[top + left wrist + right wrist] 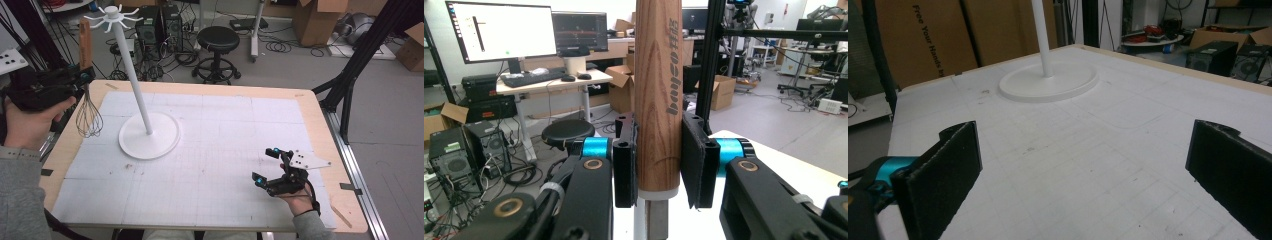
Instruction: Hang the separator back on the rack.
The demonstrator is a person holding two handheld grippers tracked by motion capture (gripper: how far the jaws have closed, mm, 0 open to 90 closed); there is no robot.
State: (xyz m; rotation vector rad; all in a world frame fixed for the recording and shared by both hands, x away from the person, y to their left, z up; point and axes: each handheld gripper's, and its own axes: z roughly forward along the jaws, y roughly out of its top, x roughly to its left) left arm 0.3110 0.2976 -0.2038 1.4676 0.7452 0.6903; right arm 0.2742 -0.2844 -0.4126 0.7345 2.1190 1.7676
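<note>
A whisk with a wooden handle (85, 42) and wire loops (89, 118) hangs upright over the table's left edge. My left gripper (85, 76) is shut on the handle; in the left gripper view both pads clamp the wooden handle (658, 95) near its lower end. A white stand (133, 70) with hook arms at its top rises from a round base (149, 136) just right of the whisk. My right gripper (266, 166) rests open at the table's front right, its jaws wide apart over the white mat (1088, 155), facing the stand's base (1048, 82).
A white gridded mat (220, 150) covers the wooden table. Behind the table stand a black stool (217, 40), computer towers and cardboard boxes. A black frame leg (350, 75) stands at the right.
</note>
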